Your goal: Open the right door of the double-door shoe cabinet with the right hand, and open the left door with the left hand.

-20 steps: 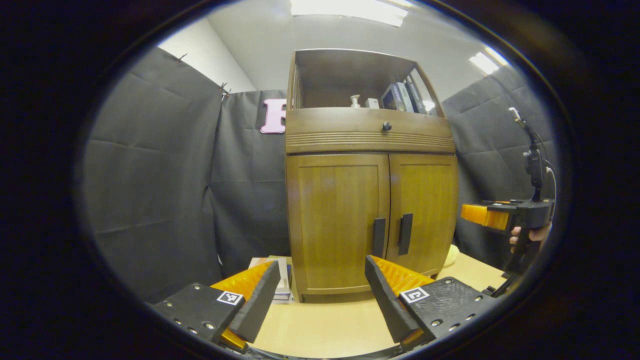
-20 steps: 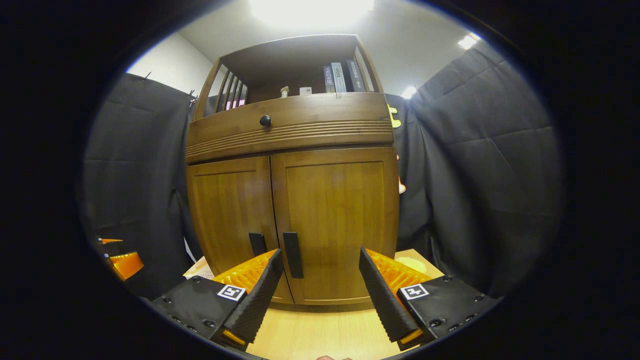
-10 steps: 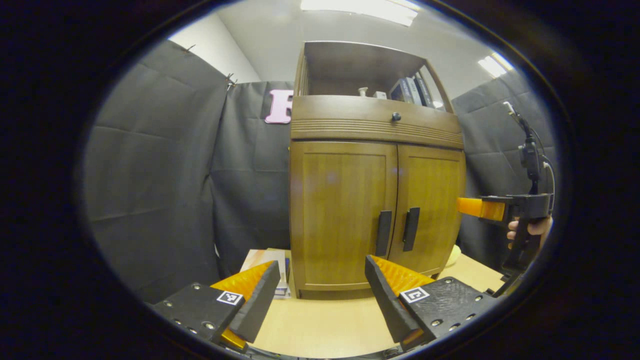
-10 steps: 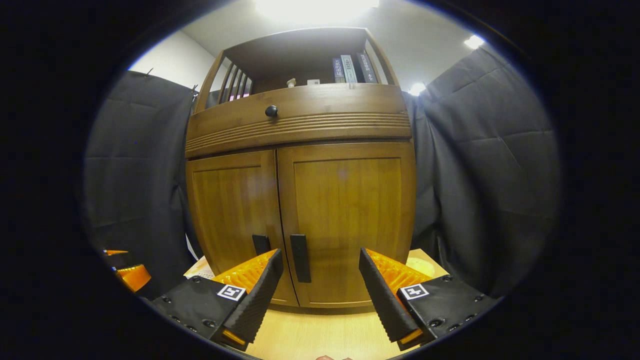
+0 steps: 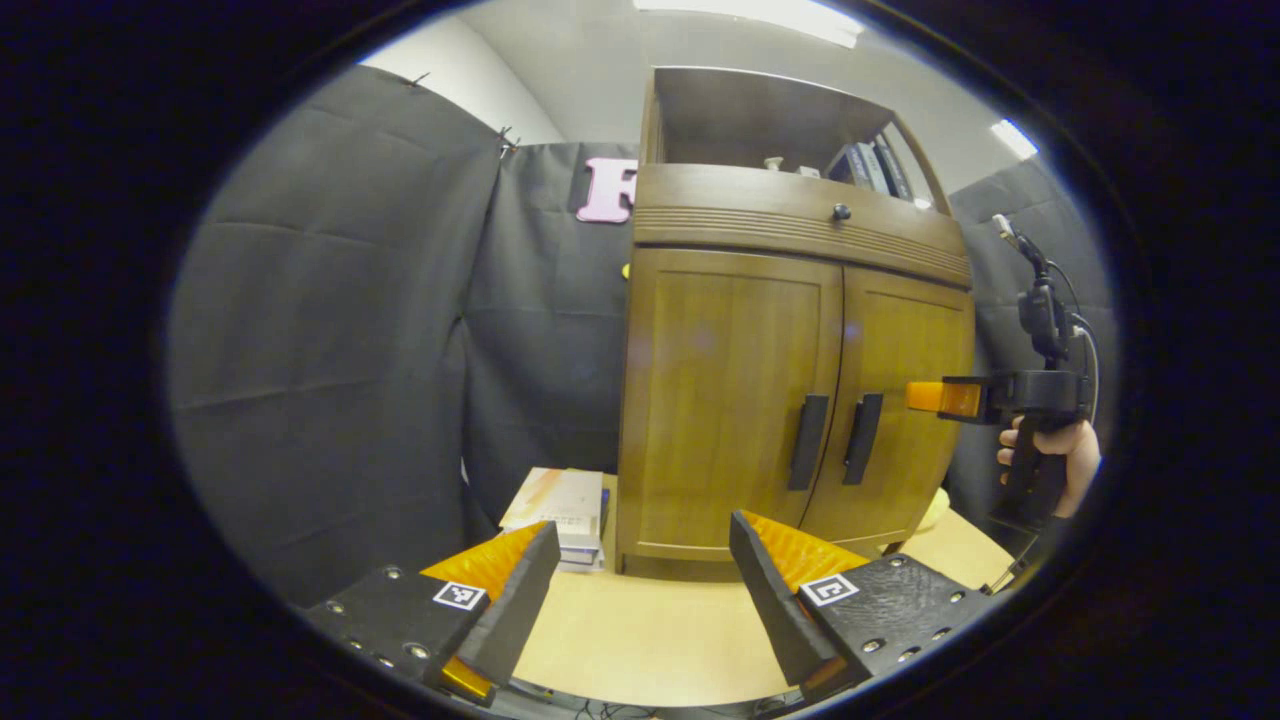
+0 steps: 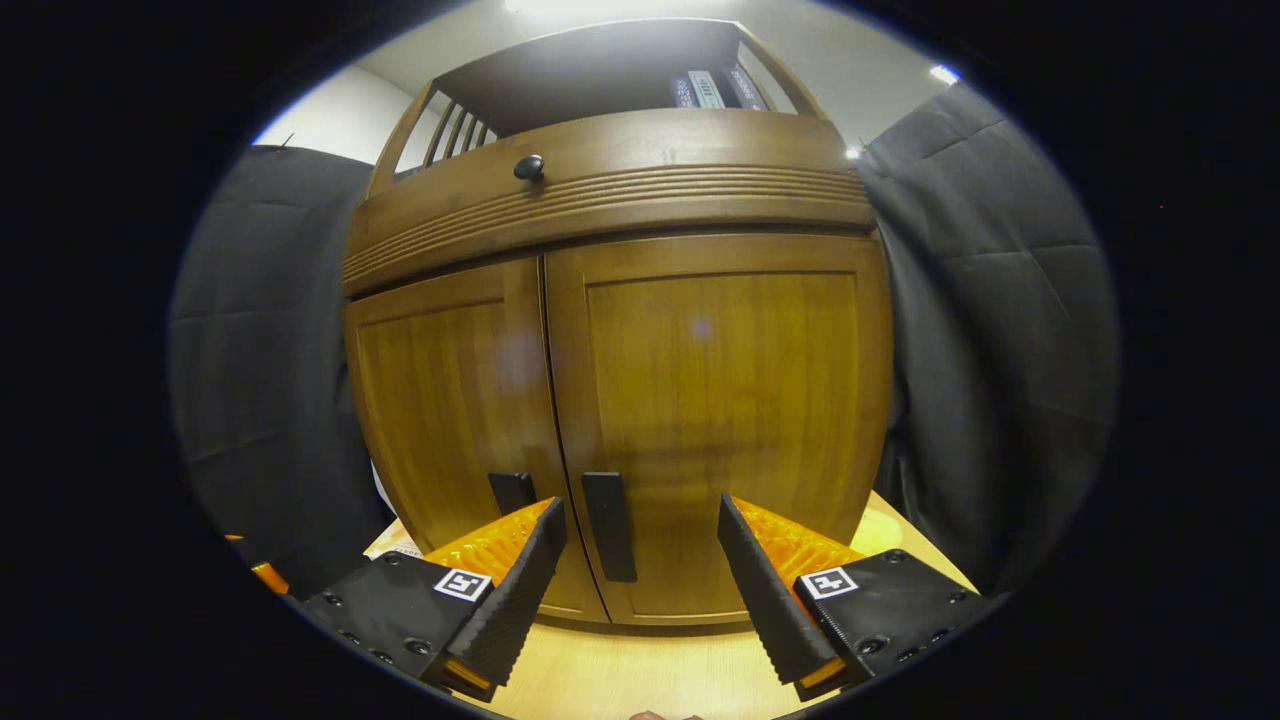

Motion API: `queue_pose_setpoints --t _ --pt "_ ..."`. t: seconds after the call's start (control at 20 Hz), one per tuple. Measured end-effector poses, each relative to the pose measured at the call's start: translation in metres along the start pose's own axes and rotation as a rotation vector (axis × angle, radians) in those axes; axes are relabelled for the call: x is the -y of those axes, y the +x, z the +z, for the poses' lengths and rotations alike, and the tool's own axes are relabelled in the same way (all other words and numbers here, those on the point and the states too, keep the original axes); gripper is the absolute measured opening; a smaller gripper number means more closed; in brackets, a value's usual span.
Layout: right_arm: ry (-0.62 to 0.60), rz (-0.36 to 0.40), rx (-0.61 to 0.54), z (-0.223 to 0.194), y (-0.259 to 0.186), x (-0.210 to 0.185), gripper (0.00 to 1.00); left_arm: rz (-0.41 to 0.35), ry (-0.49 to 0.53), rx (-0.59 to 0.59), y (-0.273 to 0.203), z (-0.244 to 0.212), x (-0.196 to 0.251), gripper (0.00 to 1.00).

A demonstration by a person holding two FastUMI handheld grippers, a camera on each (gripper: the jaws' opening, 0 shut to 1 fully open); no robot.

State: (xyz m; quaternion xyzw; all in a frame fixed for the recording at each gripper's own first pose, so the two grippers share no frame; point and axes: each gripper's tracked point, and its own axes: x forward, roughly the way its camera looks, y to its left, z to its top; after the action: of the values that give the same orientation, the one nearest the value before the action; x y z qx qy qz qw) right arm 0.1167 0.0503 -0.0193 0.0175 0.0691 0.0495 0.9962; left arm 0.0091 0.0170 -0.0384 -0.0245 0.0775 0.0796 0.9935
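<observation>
Shoe cabinet (image 6: 620,400) stands on a pale tabletop (image 5: 640,640), both lower doors closed and flush, seam between them unbroken. In the right gripper view the right door (image 6: 720,420) takes up the centre, and its dark vertical bar handle (image 6: 610,525) sits near 6 o'clock, just inside the seam; the left door's handle (image 6: 512,490) is just beside it toward 7 o'clock. Right gripper (image 6: 640,590) is released, jaws spread wide, handle lying between the fingers but nearer the left one, no contact visible. In the left gripper view the cabinet sits toward 3 o'clock, left door (image 5: 730,390) and its handle (image 5: 808,442) well ahead of the left gripper (image 5: 640,600), which is also released and holds nothing; a hand (image 5: 1060,455) carrying the other gripper shows at 3 o'clock, near the right door's front. A stack of books (image 5: 560,505) lies beside the cabinet's left foot. Judgement: doors are rigid wood panels on side hinges, likely light to swing but may resist at first if a catch holds them. Handles look smooth and narrow, so slip is possible; clamp across the bar at mid-height and pull along the door's arc, not straight back. Cabinet looks heavy enough not to shift.
</observation>
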Motion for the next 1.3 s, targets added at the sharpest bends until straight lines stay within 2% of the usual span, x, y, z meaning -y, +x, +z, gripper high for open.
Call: queue_pose_setpoints --t 0.05,0.1,0.15,0.2,0.3,0.35,0.4,0.5,0.55,0.6,0.65,0.75,1.0,1.05,1.15,1.3 --pt "-0.001 0.011 -0.008 -0.002 0.007 -0.002 0.96 0.019 -0.004 -0.007 -0.001 -0.002 -0.002 1.00" --pt "-0.001 0.024 -0.019 -0.005 0.013 -0.005 0.92 0.037 -0.010 -0.012 0.000 -0.002 -0.004 1.00" --pt "-0.002 0.036 -0.029 -0.008 0.021 -0.007 0.97 0.052 -0.018 -0.018 -0.001 -0.004 -0.005 1.00" --pt "-0.007 0.043 -0.039 -0.010 0.027 -0.009 0.93 0.067 -0.025 -0.024 0.000 -0.005 -0.006 1.00" --pt "-0.018 0.047 -0.056 -0.015 0.042 -0.012 0.93 0.095 -0.034 -0.032 0.001 -0.005 -0.008 1.00" --pt "-0.019 0.044 -0.065 -0.019 0.048 -0.013 0.97 0.109 -0.035 -0.035 0.000 -0.006 -0.009 0.95" --pt "-0.020 0.044 -0.072 -0.021 0.054 -0.013 0.93 0.121 -0.034 -0.038 0.001 -0.007 -0.010 1.00" --pt "-0.022 0.040 -0.088 -0.022 0.067 -0.013 0.97 0.149 -0.033 -0.045 0.001 -0.009 -0.014 1.00" --pt "-0.023 0.039 -0.096 -0.025 0.072 -0.014 0.93 0.160 -0.036 -0.047 0.001 -0.011 -0.014 1.00" --pt "-0.023 0.039 -0.105 -0.028 0.076 -0.014 0.97 0.169 -0.040 -0.049 0.001 -0.012 -0.015 0.99" --pt "-0.021 0.043 -0.113 -0.031 0.082 -0.016 0.93 0.179 -0.043 -0.054 0.001 -0.013 -0.015 0.98" --pt "-0.021 0.033 -0.113 -0.027 0.084 -0.013 0.96 0.195 -0.045 -0.065 -0.002 -0.014 -0.016 1.00" --pt "-0.004 0.041 -0.135 -0.032 0.097 -0.018 0.85 0.230 -0.045 -0.086 -0.004 -0.017 -0.018 1.00" --pt "-0.005 0.037 -0.132 -0.029 0.099 -0.017 0.77 0.233 -0.047 -0.088 -0.005 -0.018 -0.018 1.00" --pt "-0.001 0.034 -0.130 -0.030 0.101 -0.016 0.76 0.239 -0.045 -0.090 -0.006 -0.017 -0.019 1.00" --pt "-0.023 0.027 -0.132 -0.032 0.103 -0.011 0.50 0.239 -0.039 -0.092 -0.006 -0.015 -0.019 1.00"
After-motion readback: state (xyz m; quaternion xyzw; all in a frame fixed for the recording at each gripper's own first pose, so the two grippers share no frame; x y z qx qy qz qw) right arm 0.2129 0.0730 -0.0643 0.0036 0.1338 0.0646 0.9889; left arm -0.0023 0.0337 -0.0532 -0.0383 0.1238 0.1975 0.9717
